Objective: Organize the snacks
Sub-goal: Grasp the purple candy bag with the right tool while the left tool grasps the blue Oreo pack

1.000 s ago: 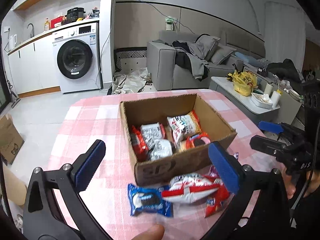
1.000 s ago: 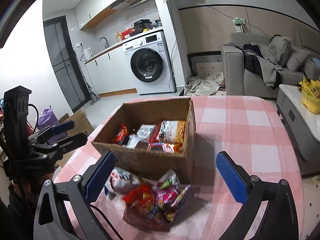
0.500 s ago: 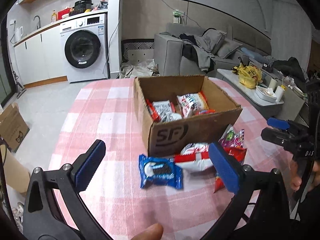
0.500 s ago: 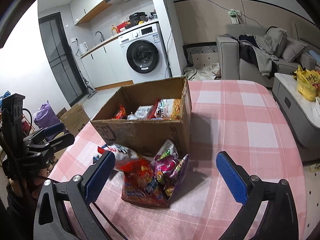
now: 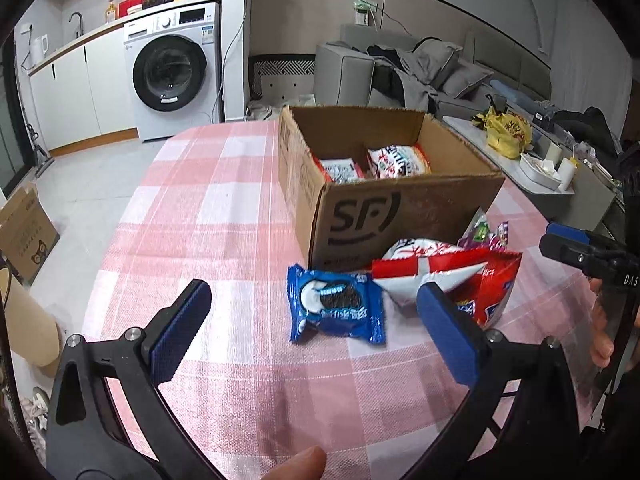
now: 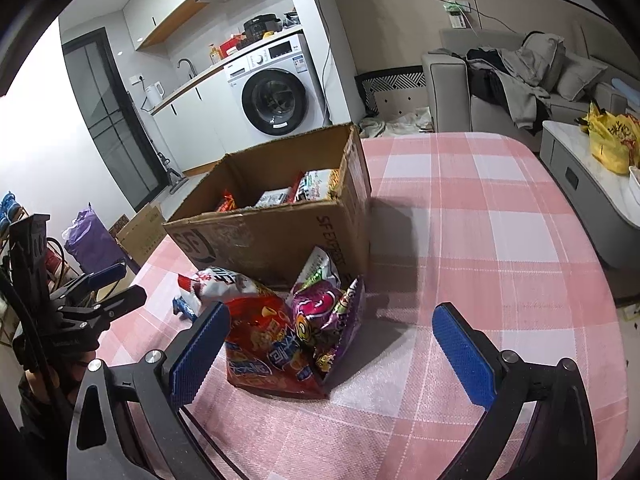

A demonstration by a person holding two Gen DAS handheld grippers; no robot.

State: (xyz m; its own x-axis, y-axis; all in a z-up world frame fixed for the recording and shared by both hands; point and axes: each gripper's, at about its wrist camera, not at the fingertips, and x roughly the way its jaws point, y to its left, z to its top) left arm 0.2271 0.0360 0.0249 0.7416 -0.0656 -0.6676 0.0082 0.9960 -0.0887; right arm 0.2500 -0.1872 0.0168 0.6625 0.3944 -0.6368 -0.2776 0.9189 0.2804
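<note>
An open cardboard box [image 5: 400, 208] [image 6: 280, 236] stands on the pink checked table and holds several snack packs [image 5: 396, 162]. In front of it lie a blue cookie pack [image 5: 334, 306], a red-and-white bag [image 5: 424, 268], a red chip bag [image 6: 264, 344] and a purple candy bag [image 6: 324, 312]. My left gripper [image 5: 312, 332] is open and empty, low over the table, with the blue cookie pack between its fingers' line. My right gripper [image 6: 328, 352] is open and empty, just short of the red and purple bags.
The table [image 5: 224, 216] has its edge at the left and near side. Beyond it are a washing machine [image 5: 172, 76], a grey sofa [image 5: 400, 76], a low white table [image 5: 532, 172] with a yellow bag, and a cardboard box on the floor [image 5: 24, 228].
Both grippers have dropped lower and closer to the loose snacks in front of the box. The box interior shows less from this lower angle. Both stay open.
</note>
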